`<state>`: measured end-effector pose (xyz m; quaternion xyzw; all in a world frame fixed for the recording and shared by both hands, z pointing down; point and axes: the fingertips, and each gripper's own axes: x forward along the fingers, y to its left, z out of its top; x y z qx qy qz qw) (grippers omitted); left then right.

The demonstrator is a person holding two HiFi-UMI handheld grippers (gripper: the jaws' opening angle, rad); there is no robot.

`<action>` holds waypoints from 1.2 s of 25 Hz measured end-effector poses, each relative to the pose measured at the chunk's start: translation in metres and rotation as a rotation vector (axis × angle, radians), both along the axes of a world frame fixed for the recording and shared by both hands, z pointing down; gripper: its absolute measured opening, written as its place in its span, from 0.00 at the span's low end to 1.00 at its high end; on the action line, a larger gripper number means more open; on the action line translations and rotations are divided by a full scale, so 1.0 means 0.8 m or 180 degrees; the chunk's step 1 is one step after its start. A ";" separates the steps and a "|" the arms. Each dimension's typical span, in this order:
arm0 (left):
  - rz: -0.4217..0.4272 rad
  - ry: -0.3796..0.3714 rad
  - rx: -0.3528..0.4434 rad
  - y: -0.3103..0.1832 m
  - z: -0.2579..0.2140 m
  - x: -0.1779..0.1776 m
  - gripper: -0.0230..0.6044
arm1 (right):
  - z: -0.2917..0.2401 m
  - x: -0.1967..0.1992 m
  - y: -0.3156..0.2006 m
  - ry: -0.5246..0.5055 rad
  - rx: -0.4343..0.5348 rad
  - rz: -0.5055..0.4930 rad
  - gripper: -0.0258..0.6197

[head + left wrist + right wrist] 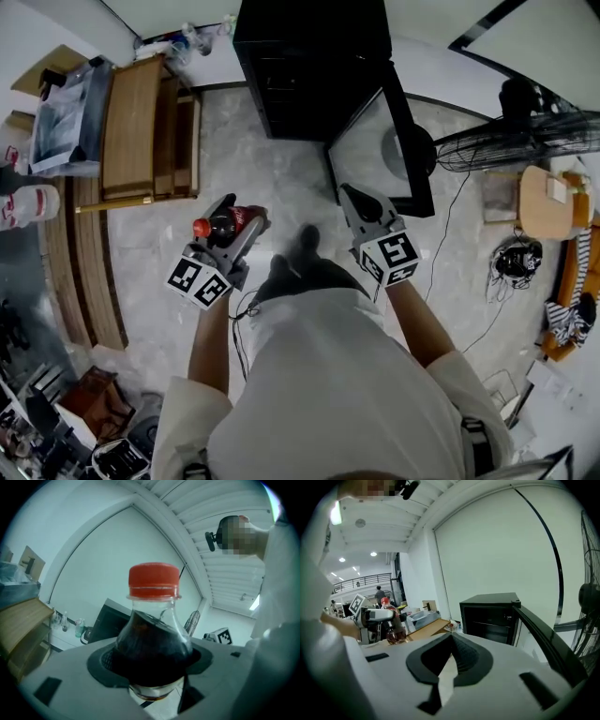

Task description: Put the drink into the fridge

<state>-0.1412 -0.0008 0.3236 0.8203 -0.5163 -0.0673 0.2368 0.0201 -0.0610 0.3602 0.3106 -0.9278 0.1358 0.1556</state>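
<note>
I carry one drink: a clear plastic bottle (152,634) of dark cola with a ribbed red cap. It is clamped at its rounded shoulder between the ridged dark pads of my left claw (236,225). My right claw (451,644) is pinched together, empty. One boxy black fridge (490,613) stands ahead, its glass door (543,637) swung open.
</note>
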 end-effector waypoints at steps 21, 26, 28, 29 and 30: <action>0.0554 -0.0237 -0.0032 -0.200 0.141 0.005 0.51 | 0.134 -0.035 -0.137 -0.0045 -0.0031 0.0342 0.04; 0.0770 -0.0348 0.0076 -0.258 0.195 0.006 0.51 | 0.185 -0.051 -0.169 -0.0019 0.0041 0.0438 0.04; 0.0861 -0.0397 0.0145 -0.279 0.219 0.009 0.51 | 0.208 -0.057 -0.182 -0.0011 0.0056 0.0482 0.04; 0.0902 -0.0418 0.0159 -0.291 0.231 0.010 0.51 | 0.219 -0.059 -0.190 -0.0014 0.0062 0.0510 0.04; 0.0939 -0.0428 0.0171 -0.302 0.244 0.012 0.51 | 0.230 -0.061 -0.198 -0.0021 0.0067 0.0540 0.04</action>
